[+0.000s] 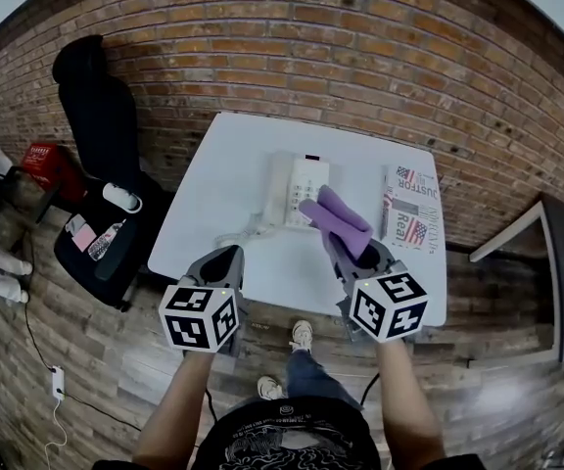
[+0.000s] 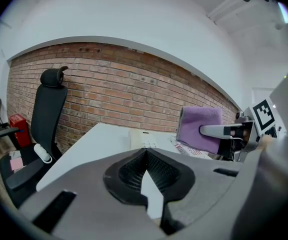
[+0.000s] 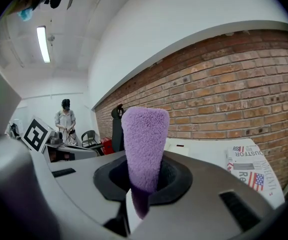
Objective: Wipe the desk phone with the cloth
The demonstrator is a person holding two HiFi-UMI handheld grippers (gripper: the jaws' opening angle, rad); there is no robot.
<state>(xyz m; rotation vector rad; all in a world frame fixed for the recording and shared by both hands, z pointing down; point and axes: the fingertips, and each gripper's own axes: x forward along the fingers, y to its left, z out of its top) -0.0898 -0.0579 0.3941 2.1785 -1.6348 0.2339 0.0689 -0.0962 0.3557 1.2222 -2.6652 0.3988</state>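
Observation:
A white desk phone [image 1: 300, 186] lies near the middle of the white table [image 1: 228, 164], its coiled cord [image 1: 238, 234] trailing toward the front left. My right gripper [image 1: 333, 239] hovers just in front of the phone, shut on a folded purple cloth [image 1: 339, 215] that sticks out over the phone's right side. In the right gripper view the cloth [image 3: 144, 144] stands upright between the jaws and hides part of the phone [image 3: 178, 146]. My left gripper [image 1: 233, 254] is shut and holds nothing, above the table's front left. The left gripper view shows the phone [image 2: 143, 138] ahead and the cloth [image 2: 198, 126] to the right.
A folded newspaper [image 1: 411, 209] lies on the table's right side. A black office chair [image 1: 101, 130] stands left of the table, with a red box [image 1: 47, 161] beyond it. A brick wall [image 1: 360, 57] runs behind the table. A person [image 3: 65, 119] stands far off to the left.

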